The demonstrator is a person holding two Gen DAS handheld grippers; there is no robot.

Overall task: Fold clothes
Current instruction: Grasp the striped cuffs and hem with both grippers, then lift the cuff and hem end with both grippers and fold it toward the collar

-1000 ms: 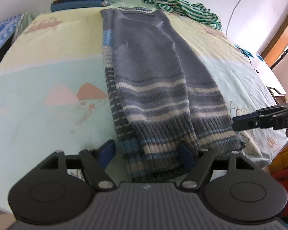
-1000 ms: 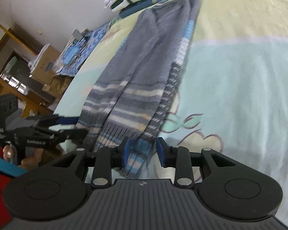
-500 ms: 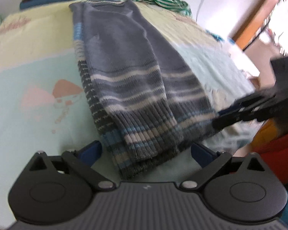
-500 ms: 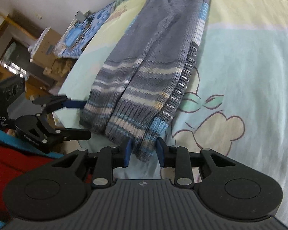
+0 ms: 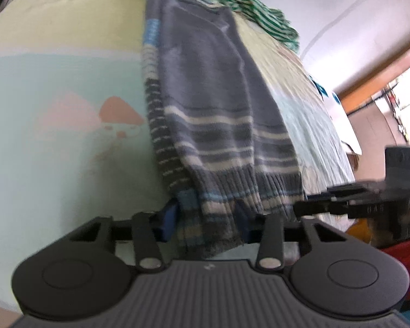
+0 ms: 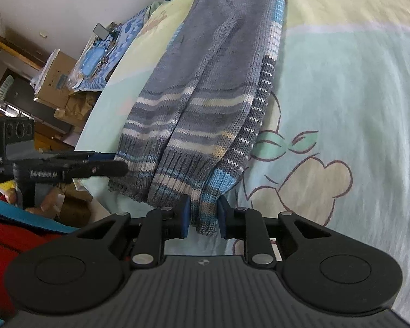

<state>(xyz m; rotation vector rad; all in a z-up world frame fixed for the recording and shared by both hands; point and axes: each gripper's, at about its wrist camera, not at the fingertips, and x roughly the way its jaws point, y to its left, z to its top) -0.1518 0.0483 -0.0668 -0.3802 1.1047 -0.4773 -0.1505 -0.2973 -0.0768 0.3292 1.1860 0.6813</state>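
Jaws: left gripper (image 5: 209, 220), right gripper (image 6: 203, 216) closing | clamped on sweater (image 6: 205, 87) hem corners

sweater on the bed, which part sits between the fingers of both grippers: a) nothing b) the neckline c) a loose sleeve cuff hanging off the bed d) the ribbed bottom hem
d: the sweater lies folded lengthwise, and its ribbed hem is between the fingers of the left gripper and the right gripper, at opposite corners.
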